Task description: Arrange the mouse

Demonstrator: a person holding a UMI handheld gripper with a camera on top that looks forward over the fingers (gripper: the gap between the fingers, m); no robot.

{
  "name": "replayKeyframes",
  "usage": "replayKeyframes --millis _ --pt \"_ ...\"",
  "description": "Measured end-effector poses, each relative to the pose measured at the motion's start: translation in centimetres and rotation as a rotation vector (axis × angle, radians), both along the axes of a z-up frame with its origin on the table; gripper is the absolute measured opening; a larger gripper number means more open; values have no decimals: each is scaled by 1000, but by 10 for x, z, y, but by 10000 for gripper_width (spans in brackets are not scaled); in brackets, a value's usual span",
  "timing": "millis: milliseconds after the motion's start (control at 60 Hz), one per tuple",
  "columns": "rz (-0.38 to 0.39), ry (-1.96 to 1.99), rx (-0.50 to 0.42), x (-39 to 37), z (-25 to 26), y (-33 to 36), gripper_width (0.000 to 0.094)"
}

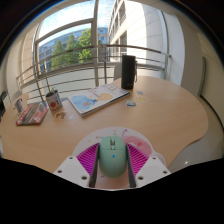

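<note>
mouse [113, 155] between the tool's [113, 160] fingers, table [150, 115] beyond, books [97, 99] far side

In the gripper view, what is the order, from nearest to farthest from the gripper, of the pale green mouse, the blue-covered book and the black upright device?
1. The pale green mouse, between the fingers of the gripper, whose pink pads flank it.
2. The blue-covered book, ahead of the fingers, on the round wooden table.
3. The black upright device, beyond the book, at the table's far edge.
</note>
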State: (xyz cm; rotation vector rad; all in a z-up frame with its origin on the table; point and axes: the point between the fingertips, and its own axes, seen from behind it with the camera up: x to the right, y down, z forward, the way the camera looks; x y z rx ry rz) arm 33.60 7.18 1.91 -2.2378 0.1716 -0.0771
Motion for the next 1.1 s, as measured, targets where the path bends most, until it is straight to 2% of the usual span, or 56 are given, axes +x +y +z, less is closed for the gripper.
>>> replayKeyframes --millis 100,133,200,233,300,600,817,1100 --pt "8 11 -45 3 -26 -9 535" --pt "11 8 -42 3 -24 -11 622" --pt "26 -2 -31 2 -8 -16 867" --pt "27 -10 -23 0 1 -22 828" --pt "24 -23 6 -2 23 -36 860" --pt "16 -75 91 -22 141 -144 845" --pt "16 -123 118 -38 179 -229 844" --pt "16 -116 122 -59 188 -294 846"
